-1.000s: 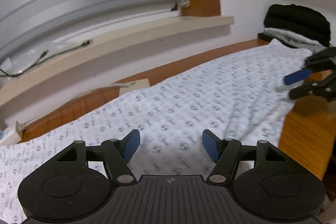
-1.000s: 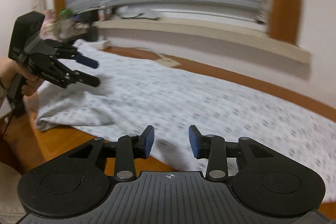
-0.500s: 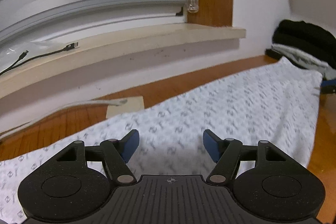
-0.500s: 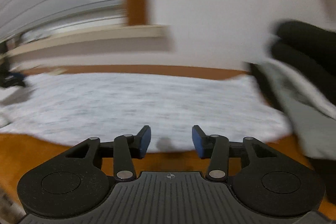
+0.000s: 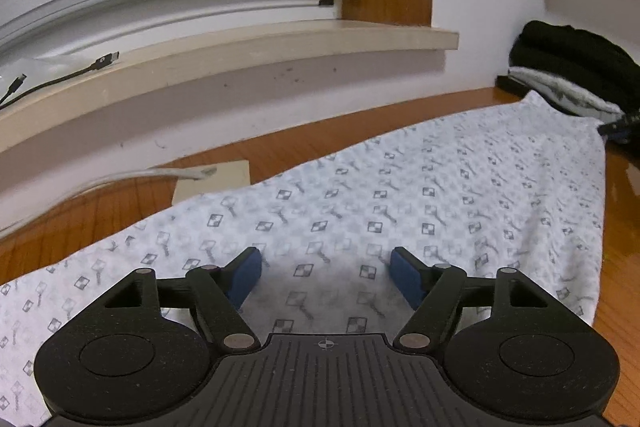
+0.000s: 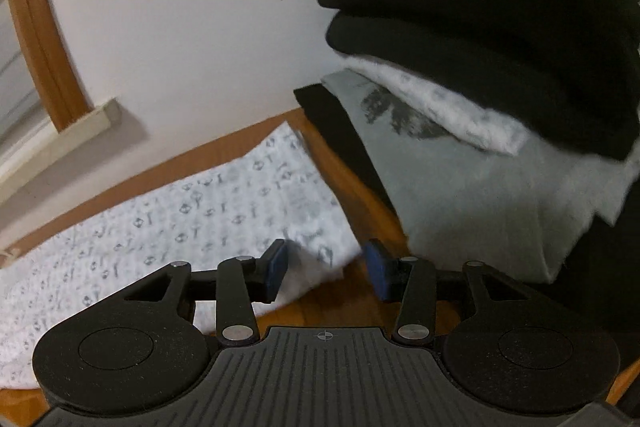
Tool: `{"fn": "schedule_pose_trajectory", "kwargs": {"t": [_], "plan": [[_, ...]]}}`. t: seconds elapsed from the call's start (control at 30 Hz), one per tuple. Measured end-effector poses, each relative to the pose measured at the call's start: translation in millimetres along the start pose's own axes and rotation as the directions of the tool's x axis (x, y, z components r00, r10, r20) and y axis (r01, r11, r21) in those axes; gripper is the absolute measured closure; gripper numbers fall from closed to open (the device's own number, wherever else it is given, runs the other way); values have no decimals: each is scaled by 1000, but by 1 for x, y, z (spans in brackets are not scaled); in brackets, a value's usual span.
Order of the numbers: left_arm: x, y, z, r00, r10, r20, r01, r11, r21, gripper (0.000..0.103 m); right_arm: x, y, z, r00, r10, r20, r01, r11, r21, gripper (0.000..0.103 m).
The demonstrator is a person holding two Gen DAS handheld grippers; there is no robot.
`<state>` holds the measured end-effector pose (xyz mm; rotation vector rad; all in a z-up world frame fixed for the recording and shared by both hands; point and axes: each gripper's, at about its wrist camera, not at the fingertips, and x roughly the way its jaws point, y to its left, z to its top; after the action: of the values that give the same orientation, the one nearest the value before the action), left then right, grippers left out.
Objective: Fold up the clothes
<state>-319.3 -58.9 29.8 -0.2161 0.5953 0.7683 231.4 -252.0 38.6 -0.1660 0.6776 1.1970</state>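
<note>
— Where's the left gripper (image 5: pixel 326 273)?
— Low over the patterned cloth (image 5: pixel 400 211) spread on the bench (image 5: pixel 624 267), jaws wide, empty.
— And the right gripper (image 6: pixel 326 269)?
— Also wide, level, straddling the cloth's corner; folded pile (image 6: pixel 480 75) at two o'clock.

A white cloth (image 5: pixel 420 195) with a small grey checker print lies spread flat along the wooden counter (image 5: pixel 624 227), lightly wrinkled, one corner just beside a stack (image 6: pixel 500 75) of folded black, white and grey clothes.
</note>
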Motion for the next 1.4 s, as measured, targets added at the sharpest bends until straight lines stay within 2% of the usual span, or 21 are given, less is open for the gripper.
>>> {"fn": "schedule_pose_trajectory", "kwargs": {"t": [0.03,0.07,0.23,0.33,0.43,0.63,0.73,0.83,0.87,0.9,0.97,1.1,1.17,1.2,1.27,1.4], "plan": [[1,0,-1,1000,-3,-6,3,1000,2,27,1,4,3,1000,-10,4,10,1000,-18,81],[2,0,-2,1000,-4,-8,4,1000,3,27,1,8,8,1000,-16,21,17,999,-42,94],[3,1,-1,1000,-1,-14,1,1000,8,27,-13,29,50,983,-38,177,60,991,-121,97],[3,2,0,1000,0,-17,0,1000,11,27,-22,39,73,968,-42,246,73,990,-118,97],[4,3,1,1000,1,-20,-1,1000,14,25,-9,43,69,971,-91,221,126,981,-150,97],[5,5,2,1000,4,-26,-4,1000,19,24,3,27,49,983,-127,129,147,976,-160,96],[6,14,13,999,36,-36,-34,999,34,24,9,19,39,986,-145,82,157,974,-165,94],[7,31,27,998,46,-35,-45,999,25,24,15,11,30,986,-162,35,166,971,-170,76],[8,37,31,998,47,-33,-46,999,20,24,10,14,29,984,-169,55,176,968,-176,68],[9,42,34,998,44,-34,-43,999,18,25,4,16,32,982,-171,79,183,967,-178,65],[14,49,38,999,25,-37,-24,999,27,30,1,17,41,981,-153,122,174,968,-180,65],[29,54,39,999,-20,-48,22,998,50,44,18,35,60,990,-86,111,110,966,-233,64],[37,55,38,997,-43,-56,47,997,59,44,35,44,70,995,-58,81,76,965,-252,62],[41,55,37,997,-51,-59,54,997,60,44,45,47,74,998,-41,56,54,965,-255,57],[46,55,34,996,-64,-62,67,996,57,44,67,52,79,1000,-10,1,10,966,-257,57],[48,57,29,995,-85,-48,87,995,48,45,97,61,83,998,-39,-42,26,961,-275,57]]}}
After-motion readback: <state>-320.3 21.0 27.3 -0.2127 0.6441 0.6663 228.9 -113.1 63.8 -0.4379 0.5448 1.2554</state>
